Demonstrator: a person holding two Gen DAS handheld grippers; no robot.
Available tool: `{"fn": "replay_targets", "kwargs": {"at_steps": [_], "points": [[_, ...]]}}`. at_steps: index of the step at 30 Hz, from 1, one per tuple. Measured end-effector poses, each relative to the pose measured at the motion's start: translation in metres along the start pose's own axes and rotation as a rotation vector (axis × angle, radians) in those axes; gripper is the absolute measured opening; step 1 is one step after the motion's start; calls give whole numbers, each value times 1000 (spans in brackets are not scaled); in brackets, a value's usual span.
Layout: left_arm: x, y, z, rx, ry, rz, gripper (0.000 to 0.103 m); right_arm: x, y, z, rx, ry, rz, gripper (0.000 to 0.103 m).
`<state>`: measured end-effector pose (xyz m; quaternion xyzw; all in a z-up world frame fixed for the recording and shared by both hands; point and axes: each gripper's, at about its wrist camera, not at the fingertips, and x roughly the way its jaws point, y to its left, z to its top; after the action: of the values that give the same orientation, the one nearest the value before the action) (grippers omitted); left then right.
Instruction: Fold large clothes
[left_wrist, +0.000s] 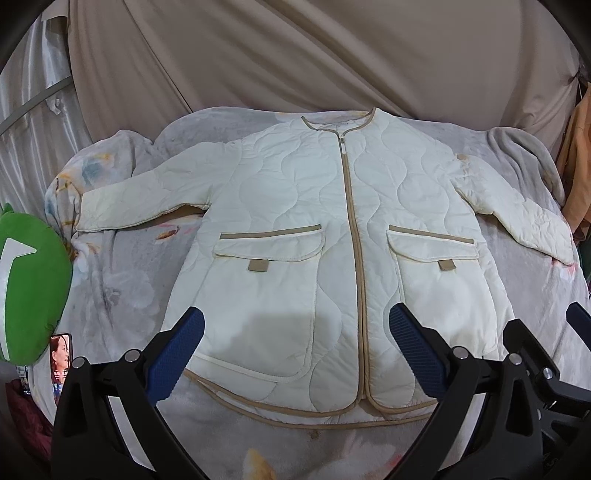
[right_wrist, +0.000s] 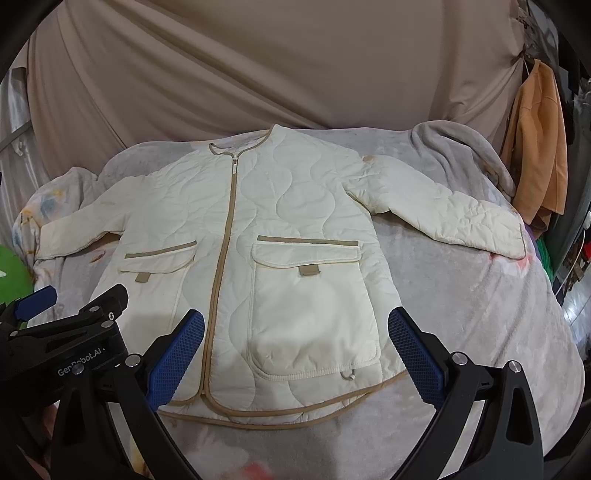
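Facing a draped room, beige sheet (left_wrist: 295, 55) behind | blanket (right_wrist: 461, 314) covers our surface | jacket (left_wrist: 295, 229) lies flat on it, zipped, sleeves out | left gripper (left_wrist: 295, 354) and right gripper (right_wrist: 295, 354) hover spread, empty, near hem | risk: slick quilting may slip, bunching the blanket.

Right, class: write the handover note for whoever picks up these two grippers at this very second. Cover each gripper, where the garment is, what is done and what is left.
Left gripper: jaws open, empty, hovering over the hem on the left pocket side.
Right gripper: jaws open, empty, over the right pocket.
The quilted cream jacket lies face up on the grey floral blanket, zipped, both sleeves spread outward.
Done: jacket laid flat.
Left: every fold; probably sleeves in first, then the body.
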<state>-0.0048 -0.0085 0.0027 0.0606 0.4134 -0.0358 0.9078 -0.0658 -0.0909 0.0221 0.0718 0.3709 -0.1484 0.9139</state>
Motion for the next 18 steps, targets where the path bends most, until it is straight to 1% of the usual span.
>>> {"fn": "replay_targets", "kwargs": {"at_steps": [18], "points": [[1, 0, 0, 2, 0, 0, 97, 1, -1, 0, 4, 3, 2, 98]]}}
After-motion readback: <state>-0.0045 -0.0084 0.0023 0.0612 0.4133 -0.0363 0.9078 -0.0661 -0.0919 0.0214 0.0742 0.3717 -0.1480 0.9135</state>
